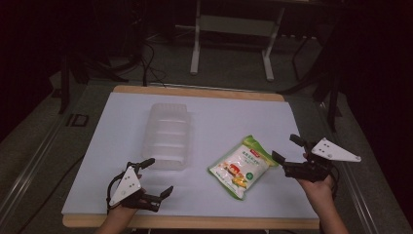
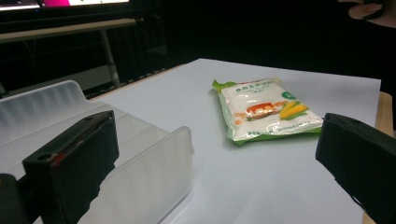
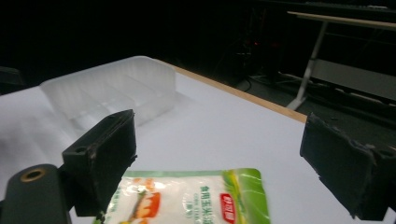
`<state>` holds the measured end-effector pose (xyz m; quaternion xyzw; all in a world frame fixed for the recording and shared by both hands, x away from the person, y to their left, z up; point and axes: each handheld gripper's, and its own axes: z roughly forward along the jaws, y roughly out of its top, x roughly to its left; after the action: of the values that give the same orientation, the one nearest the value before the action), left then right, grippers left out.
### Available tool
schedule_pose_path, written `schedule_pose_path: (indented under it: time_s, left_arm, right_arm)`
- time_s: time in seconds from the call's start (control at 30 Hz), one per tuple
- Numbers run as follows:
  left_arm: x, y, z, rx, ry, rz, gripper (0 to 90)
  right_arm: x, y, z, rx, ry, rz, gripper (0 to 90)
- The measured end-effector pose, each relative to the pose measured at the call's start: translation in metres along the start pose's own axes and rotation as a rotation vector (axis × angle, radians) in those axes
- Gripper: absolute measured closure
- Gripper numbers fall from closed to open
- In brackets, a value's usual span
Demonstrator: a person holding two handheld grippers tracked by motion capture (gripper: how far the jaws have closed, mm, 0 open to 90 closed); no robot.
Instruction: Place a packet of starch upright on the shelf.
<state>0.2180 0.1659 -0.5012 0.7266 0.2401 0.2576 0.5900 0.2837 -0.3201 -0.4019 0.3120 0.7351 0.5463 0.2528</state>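
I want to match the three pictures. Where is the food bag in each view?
High view: the food bag lies right of centre, beside the right gripper.
Left gripper view: upper right of centre.
Right gripper view: bottom centre, between the jaws.
Shared landmark: the clear plastic box.

The food packet [image 1: 243, 166] is white with a lime-green border, a red label and yellow corn printed on it. The storage container [image 1: 168, 135] is frosted and translucent. Both claws have black jaws, and the bench [image 1: 234, 117] is white with a light wooden edge.
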Motion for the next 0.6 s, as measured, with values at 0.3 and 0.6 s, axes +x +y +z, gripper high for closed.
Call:
schedule_pose_path:
  time_s: [0.3, 0.6]
  left_arm:
    - [0.0, 0.0, 0.0, 0.001, -0.001, -0.001, 0.0]
    - [0.0, 0.0, 0.001, 0.008, -0.003, 0.005, 0.0]
  right_arm:
    - [-0.023, -0.019, 0.015, 0.051, 0.01, 0.042, 10.5]
    - [-0.034, -0.033, 0.025, 0.097, 0.016, 0.036, 10.5]
